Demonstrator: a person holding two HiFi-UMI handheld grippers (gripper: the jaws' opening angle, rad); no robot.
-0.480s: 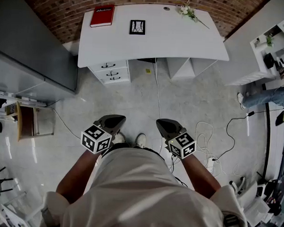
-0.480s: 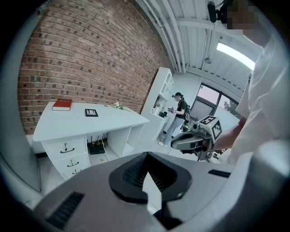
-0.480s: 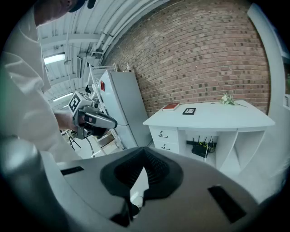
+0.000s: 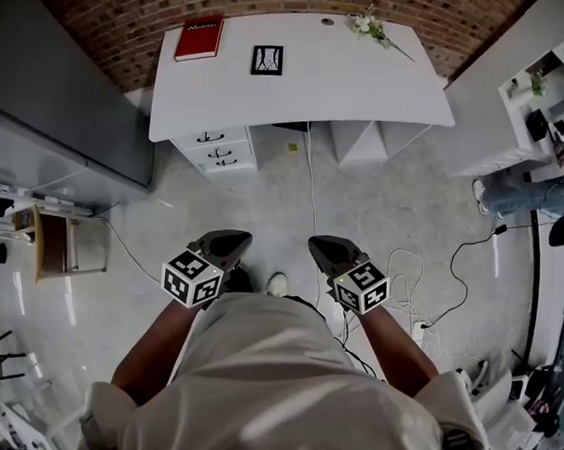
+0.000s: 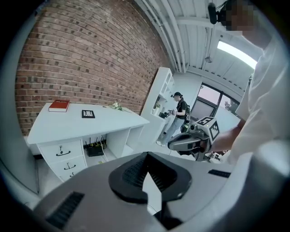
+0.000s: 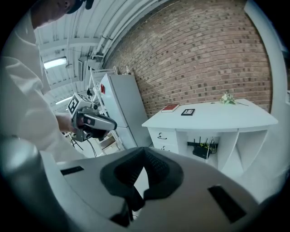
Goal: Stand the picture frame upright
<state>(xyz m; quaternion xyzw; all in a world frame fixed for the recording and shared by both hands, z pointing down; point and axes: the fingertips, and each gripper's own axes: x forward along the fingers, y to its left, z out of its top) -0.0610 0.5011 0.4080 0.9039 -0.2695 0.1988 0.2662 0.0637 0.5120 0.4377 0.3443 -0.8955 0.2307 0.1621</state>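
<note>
Left tongs point(image 4: 229, 238) and right tongs point(image 4: 324, 243) hung closed and empty, the picture frame point(image 4: 267, 60) far ahead looking light, stiff, perhaps glass-fronted, best pinched at its rim.

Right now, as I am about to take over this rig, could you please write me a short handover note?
Left gripper: shut, empty, held out at waist level.
Right gripper: shut, empty, level with the left one.
Picture frame: lies flat on the white desk, between the red book and the flowers, well out of reach.
Done: nothing yet.
Left: walk to the desk, grip the frame, stand it upright.
</note>
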